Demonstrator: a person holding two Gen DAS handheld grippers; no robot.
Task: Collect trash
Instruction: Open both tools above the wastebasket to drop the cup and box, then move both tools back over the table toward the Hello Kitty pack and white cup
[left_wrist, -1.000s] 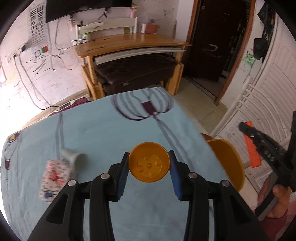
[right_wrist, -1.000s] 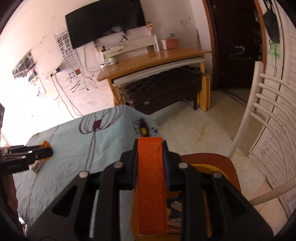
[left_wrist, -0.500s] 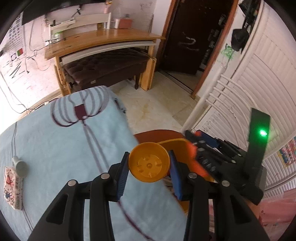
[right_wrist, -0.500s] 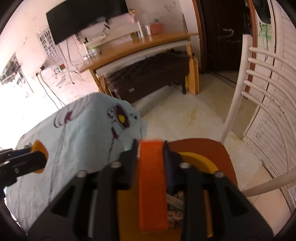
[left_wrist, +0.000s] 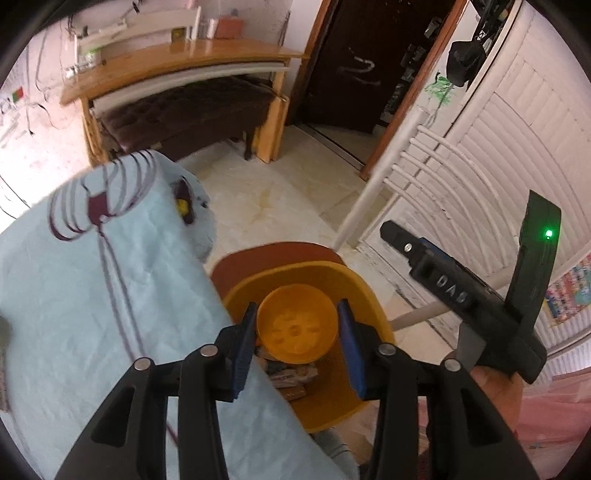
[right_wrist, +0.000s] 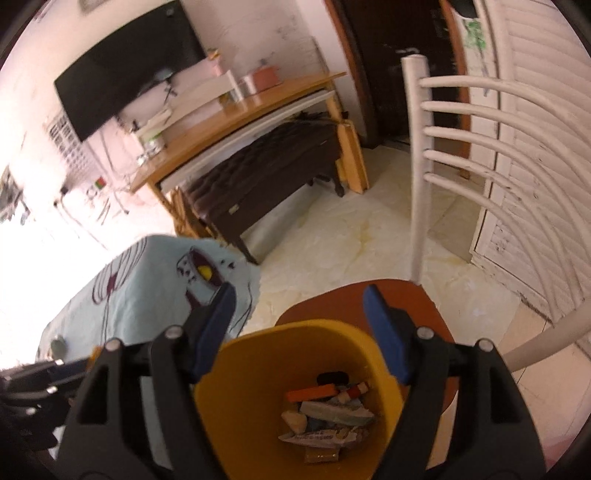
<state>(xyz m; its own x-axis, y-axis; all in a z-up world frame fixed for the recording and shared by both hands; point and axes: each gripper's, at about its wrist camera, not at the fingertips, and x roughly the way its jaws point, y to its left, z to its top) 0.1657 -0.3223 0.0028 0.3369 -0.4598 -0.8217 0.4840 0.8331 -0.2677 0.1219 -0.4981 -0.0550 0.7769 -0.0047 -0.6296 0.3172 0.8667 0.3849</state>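
Hovering over the yellow bin (left_wrist: 373, 295), the left hand-held gripper (left_wrist: 296, 334) has a round orange cup (left_wrist: 296, 329) between its blue pads; the cup's bottom faces the camera, and the jaws are opening around it — a sliver of gap shows on the right side, while the left pad looks close against the rim. In the right wrist view, the right hand-held gripper (right_wrist: 301, 332) stands wide above the same bin, its jaws opening with nothing between them.

Below it, inside the bin, lies the collected trash: an orange strip (right_wrist: 312, 393) on top, a small wooden block (right_wrist: 295, 421), and printed wrappers (right_wrist: 332, 435) piled beneath. The bin sits on the brown seat of a chair (right_wrist: 406, 295), whose white slatted back (right_wrist: 461, 147) rises just behind.

To the left, touching the bin's side in the left view, is the worktop (left_wrist: 74, 295) under a light blue patterned cloth.

Farther off — across a pale tiled floor (right_wrist: 351, 240) — a dark tufted bench (right_wrist: 266, 173) is tucked under a wooden desk (right_wrist: 240, 110), with a black screen (right_wrist: 125, 66) on the wall above and a dark door (left_wrist: 362, 66) to the right.
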